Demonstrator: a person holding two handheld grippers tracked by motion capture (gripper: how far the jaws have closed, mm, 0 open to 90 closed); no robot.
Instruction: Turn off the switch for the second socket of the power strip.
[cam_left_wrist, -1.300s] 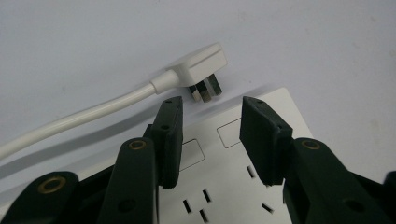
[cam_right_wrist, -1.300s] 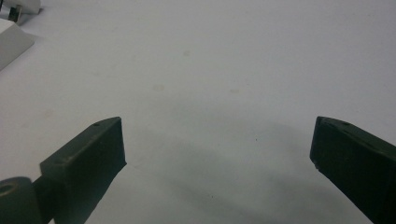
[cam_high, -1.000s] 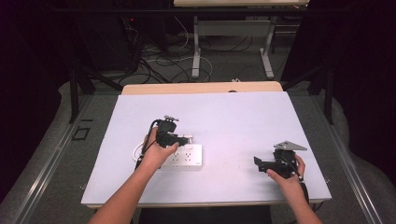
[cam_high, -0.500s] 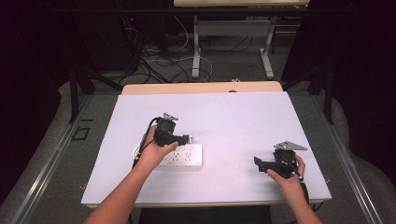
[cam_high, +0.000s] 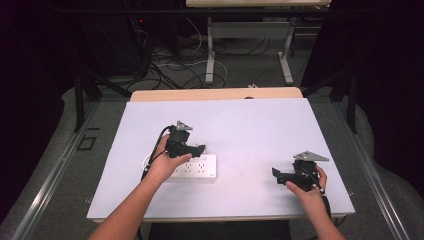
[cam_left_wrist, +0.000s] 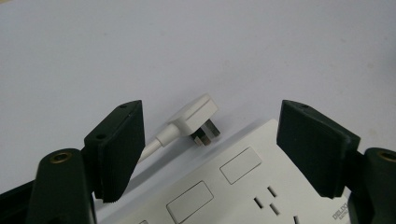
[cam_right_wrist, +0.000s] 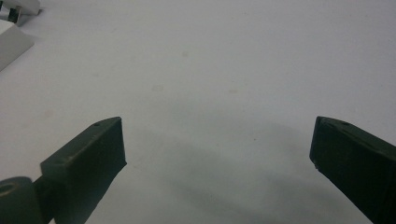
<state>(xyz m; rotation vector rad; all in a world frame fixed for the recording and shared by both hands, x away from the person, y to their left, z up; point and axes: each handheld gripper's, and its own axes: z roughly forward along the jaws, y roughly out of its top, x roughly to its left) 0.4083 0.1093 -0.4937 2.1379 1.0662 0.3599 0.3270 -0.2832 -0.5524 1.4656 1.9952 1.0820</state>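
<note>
A white power strip (cam_high: 196, 170) lies on the white table (cam_high: 250, 125), left of the middle. Its white plug (cam_left_wrist: 195, 115) rests on the table by the strip's edge (cam_left_wrist: 243, 182), pins bare, with the cable trailing off. My left gripper (cam_high: 199, 148) hovers over the strip's far edge. In the left gripper view, the left gripper (cam_left_wrist: 211, 122) is open and its jaws have just been opening. The plug lies ahead of the gap, and neither pad touches it. My right gripper (cam_high: 276, 174) is open and empty low over the table at the right. In the right gripper view, the right gripper (cam_right_wrist: 219, 126) frames bare tabletop.
A corner of the power strip (cam_right_wrist: 11, 42) shows at the far left of the right gripper view. Beyond the table's far wooden edge (cam_high: 215, 94) are desk legs and cables on the floor. Bare tabletop lies between the two hands.
Both hands stay where they were. The high view is too small to show a clear difference at the left jaws.
</note>
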